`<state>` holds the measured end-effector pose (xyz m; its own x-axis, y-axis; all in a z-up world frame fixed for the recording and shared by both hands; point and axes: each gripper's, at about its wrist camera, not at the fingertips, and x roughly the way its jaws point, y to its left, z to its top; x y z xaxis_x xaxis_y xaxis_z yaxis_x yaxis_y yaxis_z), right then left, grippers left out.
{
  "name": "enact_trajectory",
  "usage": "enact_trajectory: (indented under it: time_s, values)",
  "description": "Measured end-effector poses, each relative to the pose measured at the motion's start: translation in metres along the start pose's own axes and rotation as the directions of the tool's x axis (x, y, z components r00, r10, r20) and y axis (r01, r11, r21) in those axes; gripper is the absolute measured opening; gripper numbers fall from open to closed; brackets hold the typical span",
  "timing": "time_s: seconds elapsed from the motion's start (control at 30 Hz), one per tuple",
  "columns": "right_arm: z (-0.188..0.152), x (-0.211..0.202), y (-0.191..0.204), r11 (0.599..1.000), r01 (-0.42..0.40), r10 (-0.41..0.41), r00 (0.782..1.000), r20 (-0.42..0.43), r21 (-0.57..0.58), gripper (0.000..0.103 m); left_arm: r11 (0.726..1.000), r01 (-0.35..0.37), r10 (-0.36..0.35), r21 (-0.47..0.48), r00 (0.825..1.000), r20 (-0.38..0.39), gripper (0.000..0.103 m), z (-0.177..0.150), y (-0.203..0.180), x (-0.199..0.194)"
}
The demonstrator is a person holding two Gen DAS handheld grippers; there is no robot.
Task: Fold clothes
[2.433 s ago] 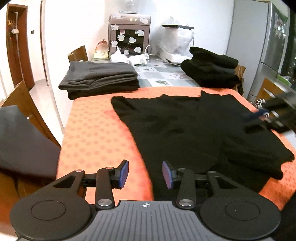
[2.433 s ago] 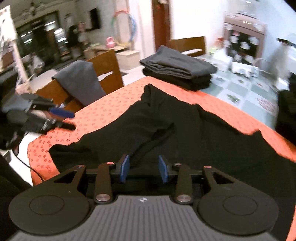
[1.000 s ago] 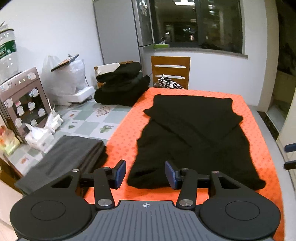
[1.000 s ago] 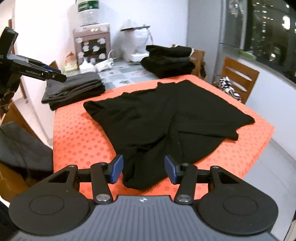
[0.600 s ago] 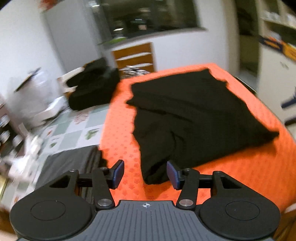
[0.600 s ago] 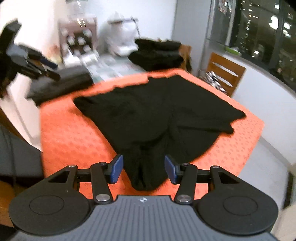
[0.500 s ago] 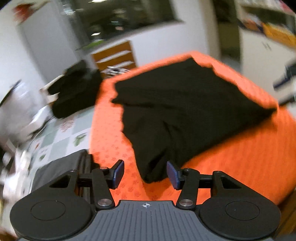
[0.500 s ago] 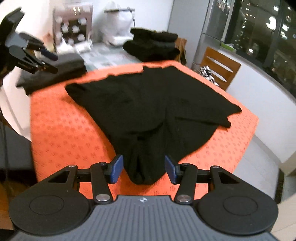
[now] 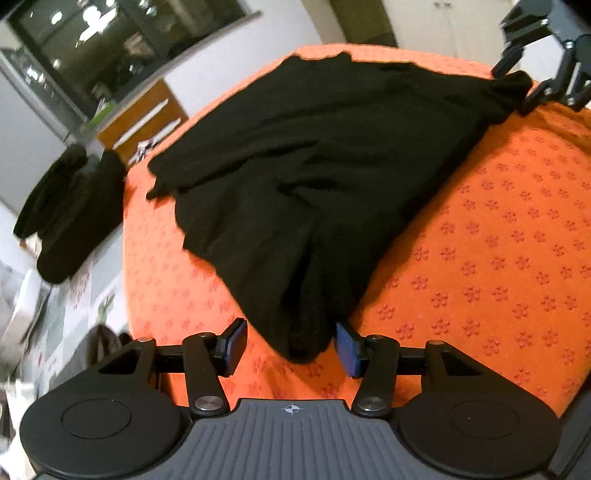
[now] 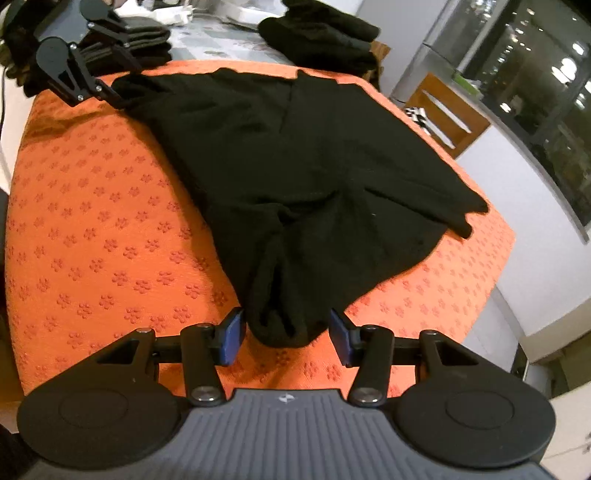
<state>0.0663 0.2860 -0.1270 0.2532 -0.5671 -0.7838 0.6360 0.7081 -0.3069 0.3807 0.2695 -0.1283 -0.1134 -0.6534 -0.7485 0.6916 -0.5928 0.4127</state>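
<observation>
**Left wrist view: both tools now straddle an end of the garment**

A second ago both tools hung back from the cloth, with bare orange showing between their pads. Now the left tool [image 9: 290,345] is low at the near edge, and a bunched corner of the black garment [image 9: 332,155] sits between its blue pads. The jaws stand wide. The right-hand pad appears to touch the fabric, while the other pad is clear of it.

The right wrist view shows the same thing. The right tool [image 10: 285,339] is also spread wide around a rumpled corner at 6 o'clock, and nothing is pinched yet. Each camera catches the other tool at the far end of the same edge: at 1 o'clock in the left view and at 11 o'clock in the right.

The garment lies across the counter [image 9: 517,240] on its orange cover. It is mostly flat, with one layer already doubled over along a diagonal crease toward 12 o'clock.

My reading is that the approach is over and a two-corner grasp is about to be made, so that this edge can be carried over for a further fold. The corners are thick with gathered cloth, so a jaw may catch only the top layer.

A black pile [image 10: 325,33] and a grey pile [image 10: 147,40] of folded clothes wait beyond the counter's far side.
</observation>
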Motion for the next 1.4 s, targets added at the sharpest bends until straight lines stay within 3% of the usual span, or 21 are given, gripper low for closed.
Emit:
enact_trajectory:
  time_s: [0.07,0.1,0.13,0.17,0.2,0.43,0.63,0.77,0.97,1.2,1.4]
  values:
    - [0.002,0.005,-0.001,1.000,-0.013,0.013,1.000,-0.004,-0.014,0.044,1.000,0.012,-0.013,0.017,1.000,0.015,0.058,0.000,0.002,0.003]
    - [0.004,0.007,-0.002,1.000,-0.021,0.021,1.000,-0.006,-0.016,0.028,0.999,0.005,-0.006,0.044,1.000,0.020,0.042,0.000,0.001,0.003]
    - [0.007,0.007,-0.003,1.000,-0.025,0.025,1.000,-0.005,-0.016,0.019,0.998,-0.002,0.000,0.068,1.000,0.026,0.027,0.001,0.000,0.003]
    - [0.009,0.006,-0.004,1.000,-0.025,0.025,1.000,0.000,-0.011,0.016,0.997,-0.005,0.002,0.080,0.999,0.034,0.018,0.002,0.000,0.002]
    - [0.012,0.003,-0.005,1.000,-0.024,0.024,1.000,0.007,-0.006,0.014,0.997,-0.014,0.010,0.079,0.999,0.053,0.017,0.004,0.001,-0.003]
    - [0.031,-0.045,-0.020,0.998,0.035,-0.038,0.997,0.070,0.042,0.012,0.994,-0.100,0.090,0.039,0.974,0.208,0.014,0.016,0.017,-0.054]
    - [0.037,-0.089,-0.019,0.994,0.040,-0.049,0.995,0.092,0.102,0.012,0.992,-0.126,0.118,0.009,0.954,0.275,0.014,0.025,0.025,-0.103]
    - [0.033,-0.117,-0.007,0.990,0.013,-0.024,0.997,0.079,0.139,0.012,0.995,-0.100,0.095,0.003,0.959,0.268,0.014,0.016,0.014,-0.130]
    - [0.026,-0.158,0.013,0.980,-0.033,0.022,0.998,0.058,0.196,0.012,0.996,-0.037,0.054,-0.078,0.973,0.223,0.014,-0.009,-0.011,-0.164]
    - [-0.005,-0.178,0.052,0.936,-0.126,0.135,0.991,-0.004,0.330,0.012,0.976,0.037,-0.005,-0.215,0.989,0.148,0.015,-0.024,-0.027,-0.176]
    - [0.005,-0.168,0.031,0.903,-0.128,0.142,0.990,-0.002,0.411,0.012,0.958,0.065,-0.029,-0.279,0.991,0.129,0.015,-0.003,0.000,-0.158]
